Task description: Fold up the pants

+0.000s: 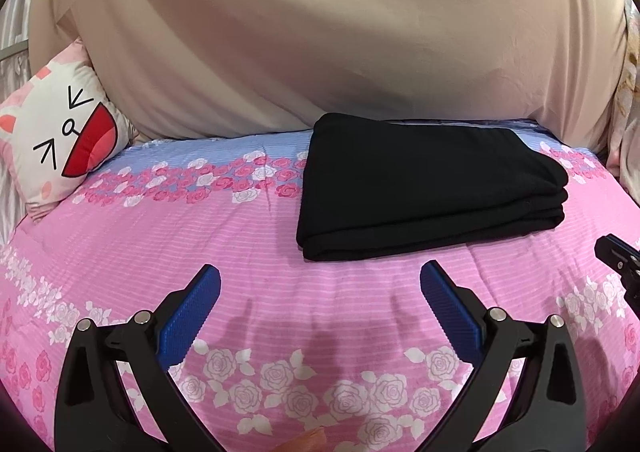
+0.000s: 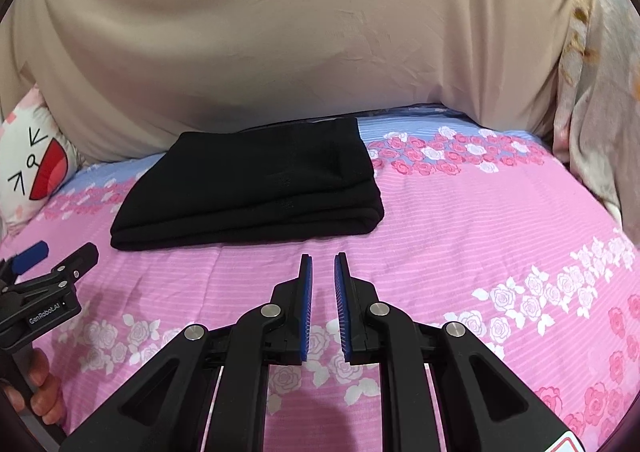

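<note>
The black pants (image 1: 428, 180) lie folded into a thick rectangular stack on the pink floral bedsheet (image 1: 240, 236), near the far edge of the bed. They also show in the right wrist view (image 2: 256, 188). My left gripper (image 1: 320, 284) is wide open and empty, held above the sheet just in front of the stack. My right gripper (image 2: 323, 264) has its jaws nearly together with a narrow gap, holds nothing, and sits in front of the stack's right end. The left gripper also shows at the left edge of the right wrist view (image 2: 52, 256).
A large beige cushion or covered headboard (image 1: 340, 32) rises behind the pants. A cat-face pillow (image 1: 64, 136) leans at the far left. A floral curtain or fabric (image 2: 596, 92) hangs at the right. Pink sheet lies between the grippers and the pants.
</note>
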`<state>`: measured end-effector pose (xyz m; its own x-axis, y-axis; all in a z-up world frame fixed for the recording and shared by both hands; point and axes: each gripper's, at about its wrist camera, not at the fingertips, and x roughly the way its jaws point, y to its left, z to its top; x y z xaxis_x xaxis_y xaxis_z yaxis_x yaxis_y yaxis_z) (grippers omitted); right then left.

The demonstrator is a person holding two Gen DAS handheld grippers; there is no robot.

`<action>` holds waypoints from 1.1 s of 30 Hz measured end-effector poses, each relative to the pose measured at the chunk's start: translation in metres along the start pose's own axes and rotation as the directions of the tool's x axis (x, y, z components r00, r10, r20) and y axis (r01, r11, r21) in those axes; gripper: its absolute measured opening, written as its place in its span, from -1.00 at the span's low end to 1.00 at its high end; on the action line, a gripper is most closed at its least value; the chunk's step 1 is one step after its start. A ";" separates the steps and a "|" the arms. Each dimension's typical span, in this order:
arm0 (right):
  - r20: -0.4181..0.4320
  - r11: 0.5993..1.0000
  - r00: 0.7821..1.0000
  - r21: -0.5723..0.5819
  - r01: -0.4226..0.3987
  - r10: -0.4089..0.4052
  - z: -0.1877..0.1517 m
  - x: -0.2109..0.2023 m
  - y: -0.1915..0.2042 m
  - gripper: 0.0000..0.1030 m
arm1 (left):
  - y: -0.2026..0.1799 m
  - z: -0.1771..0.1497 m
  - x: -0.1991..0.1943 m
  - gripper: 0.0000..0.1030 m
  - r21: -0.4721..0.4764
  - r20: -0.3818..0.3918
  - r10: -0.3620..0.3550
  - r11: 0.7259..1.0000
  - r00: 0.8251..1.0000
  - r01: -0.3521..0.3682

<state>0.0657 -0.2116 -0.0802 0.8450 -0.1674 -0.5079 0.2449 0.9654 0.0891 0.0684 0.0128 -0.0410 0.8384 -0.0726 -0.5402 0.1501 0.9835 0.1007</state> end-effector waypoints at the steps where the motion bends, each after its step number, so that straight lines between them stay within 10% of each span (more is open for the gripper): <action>1: 0.002 1.000 1.000 -0.004 0.003 -0.003 0.000 0.000 0.001 -0.76 | -0.001 0.000 -0.001 0.90 0.003 0.002 0.002 1.000 1.000 -0.002; 33: 0.017 0.999 1.000 -0.024 0.022 -0.022 -0.001 -0.004 0.006 -0.54 | 0.000 0.000 -0.001 0.90 -0.001 -0.004 0.013 1.000 1.000 -0.013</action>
<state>0.0639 -0.2047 -0.0784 0.8472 -0.1917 -0.4954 0.2519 0.9661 0.0568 0.0677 0.0124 -0.0411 0.8383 -0.0592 -0.5420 0.1388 0.9845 0.1072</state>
